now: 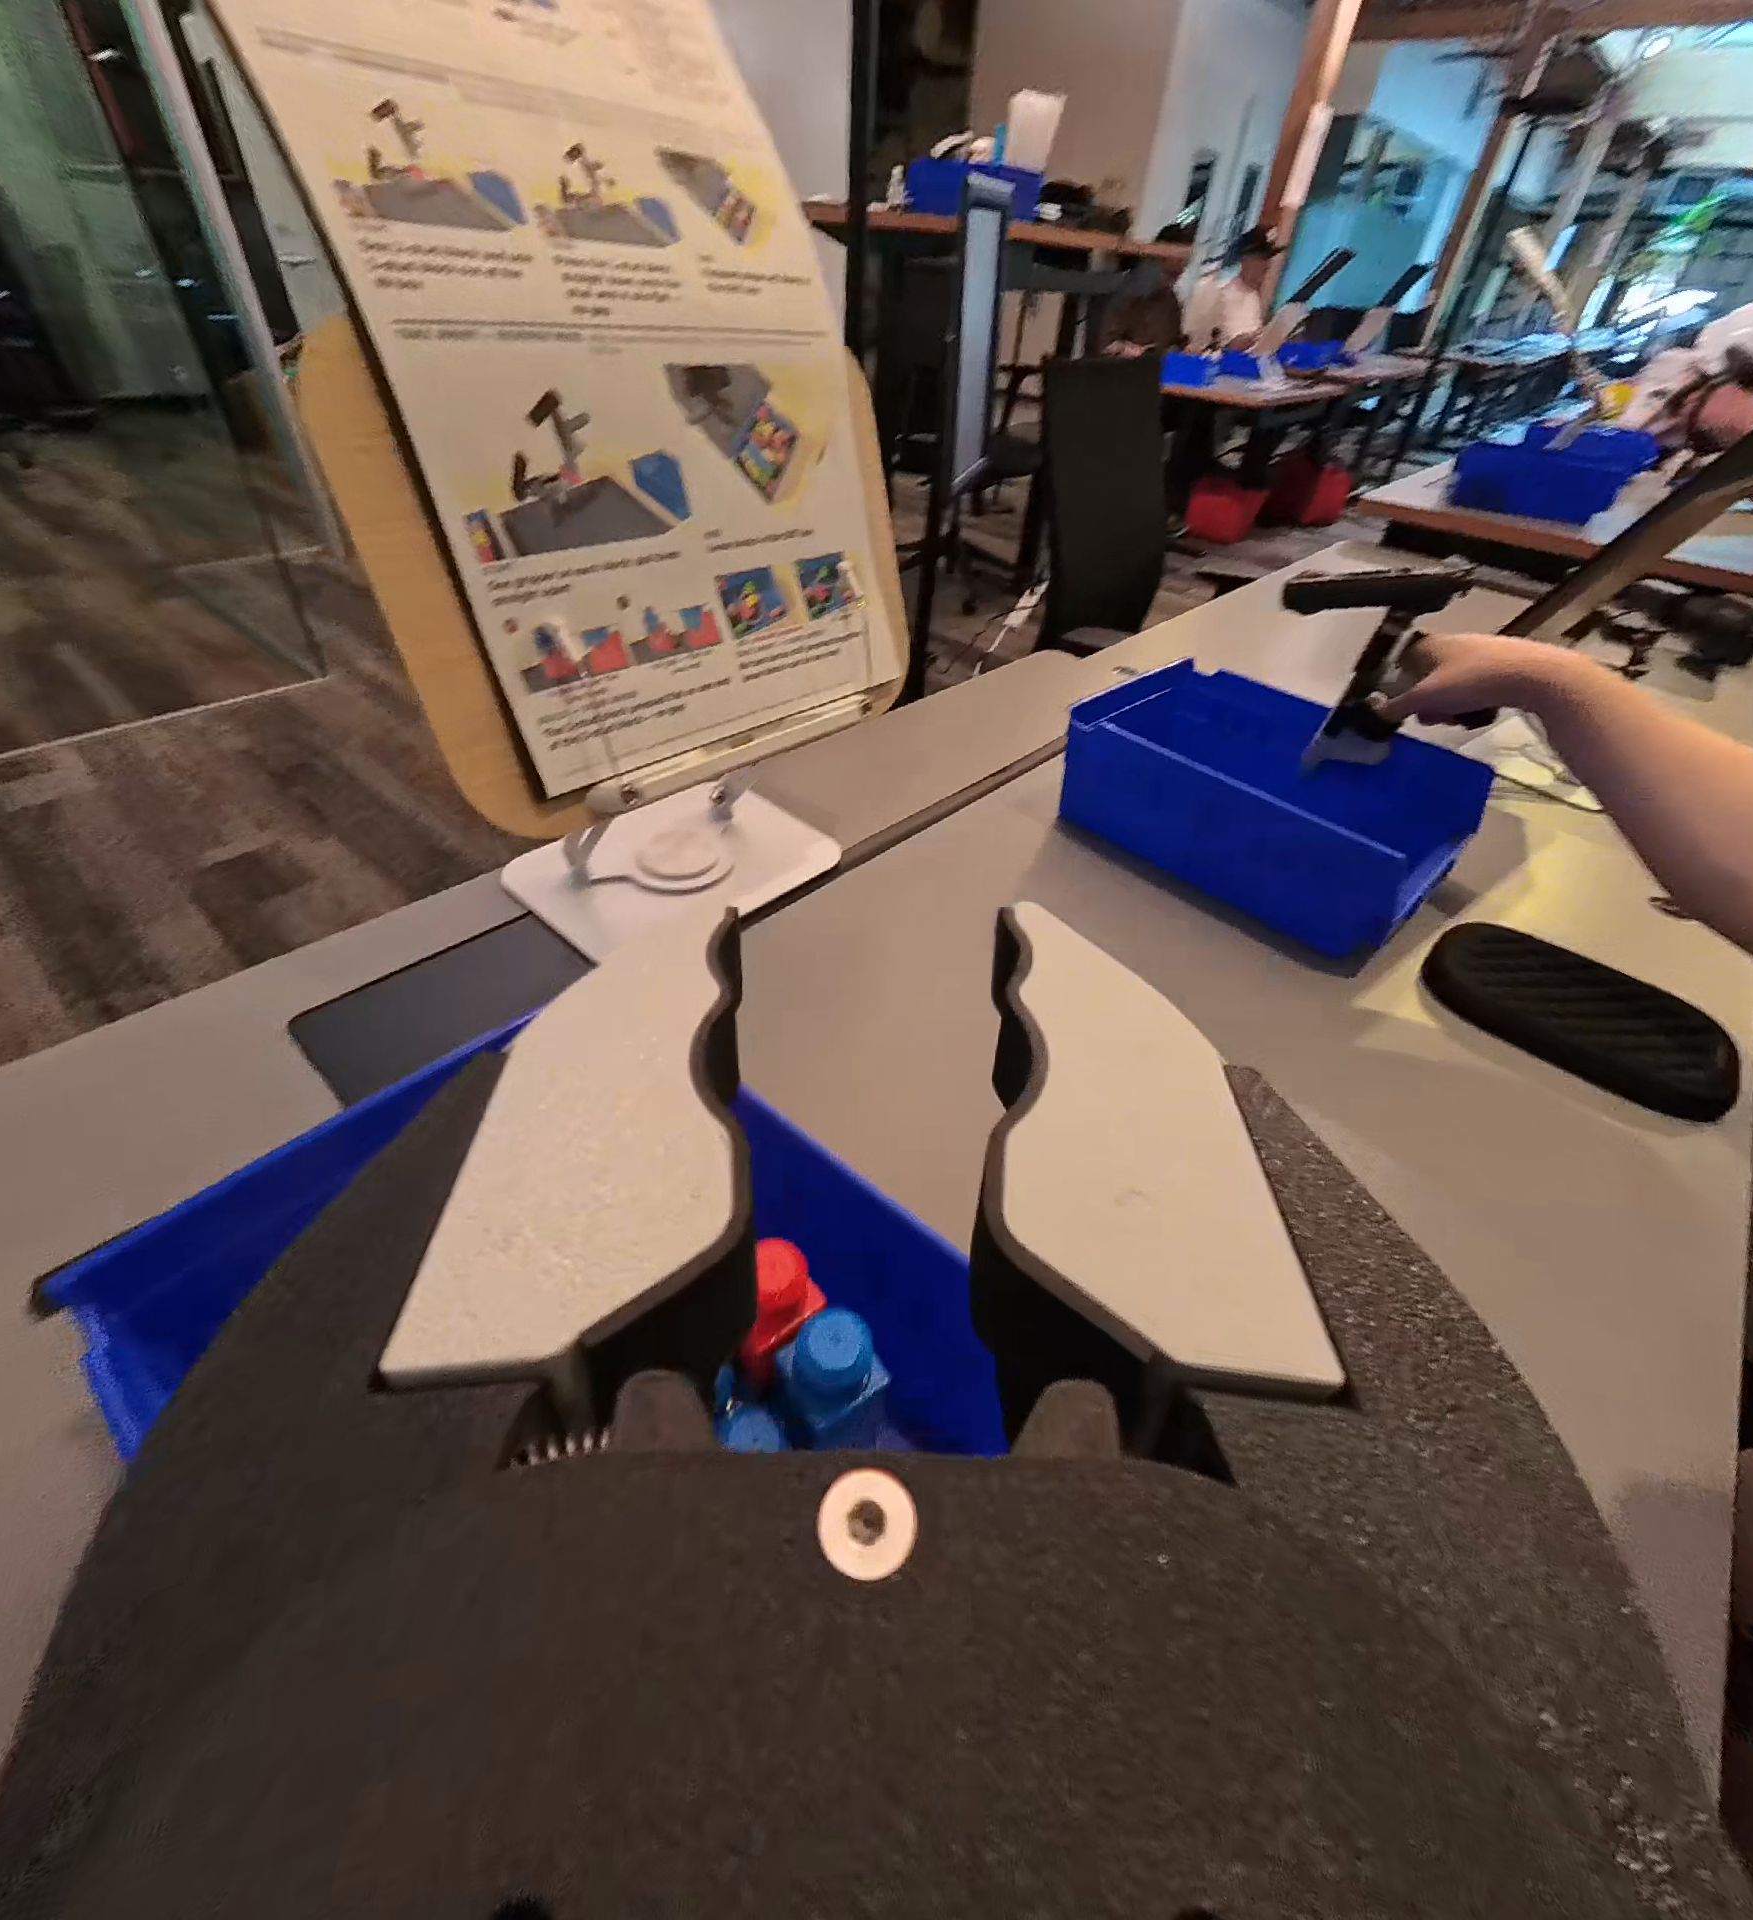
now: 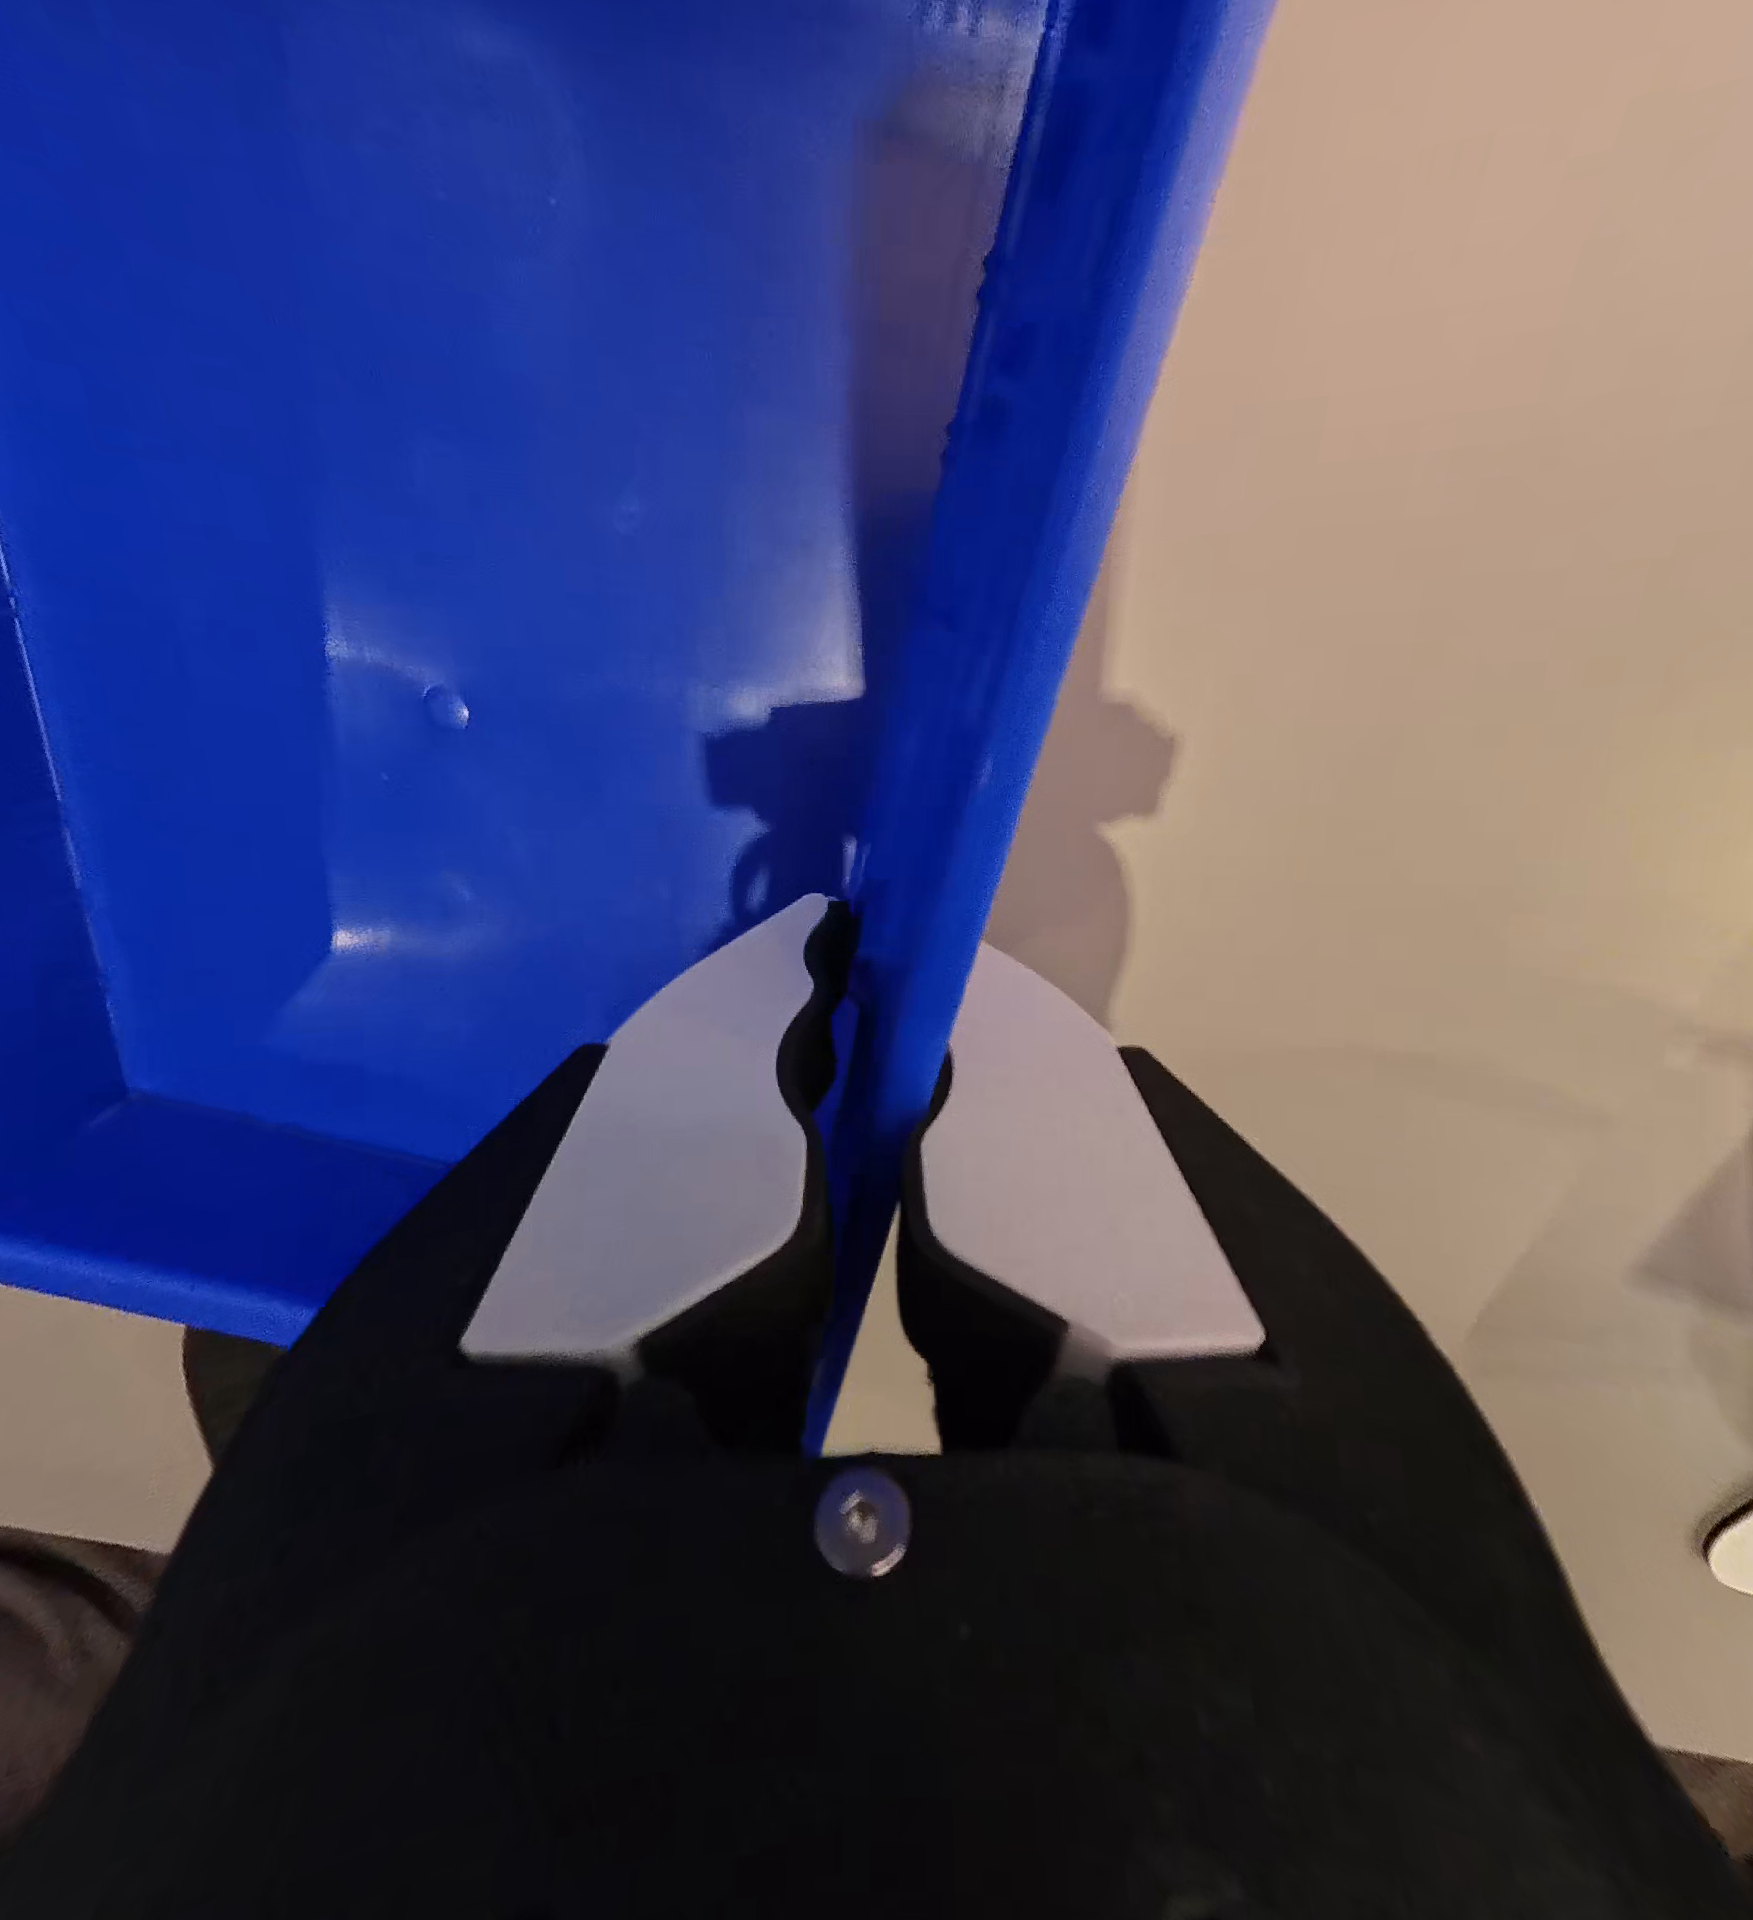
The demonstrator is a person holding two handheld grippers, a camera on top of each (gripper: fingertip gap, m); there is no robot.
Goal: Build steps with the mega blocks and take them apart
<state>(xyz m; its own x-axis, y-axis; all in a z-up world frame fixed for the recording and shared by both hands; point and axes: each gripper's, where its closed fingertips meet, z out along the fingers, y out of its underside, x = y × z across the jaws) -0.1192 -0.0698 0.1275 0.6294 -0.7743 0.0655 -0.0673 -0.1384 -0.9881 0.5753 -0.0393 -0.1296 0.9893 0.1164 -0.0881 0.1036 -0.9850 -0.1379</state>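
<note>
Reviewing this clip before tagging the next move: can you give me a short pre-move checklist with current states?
1. Right gripper clamped on the wall of the empty blue bin: ok.
2. That bin holds nothing: ok.
3. Left gripper open and holding nothing: ok.
4. Blocks in the near blue bin below the left gripper: ok.
5. Bare grey table between the bins for building: ok.
6. Number of blocks: cannot tell.

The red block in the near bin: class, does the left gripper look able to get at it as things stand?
Probably yes. The left gripper is open and empty, right above the near blue bin. The red block lies uncovered beside a blue block, low between its fingers. It must dip down; the blue block crowds one side.
</note>
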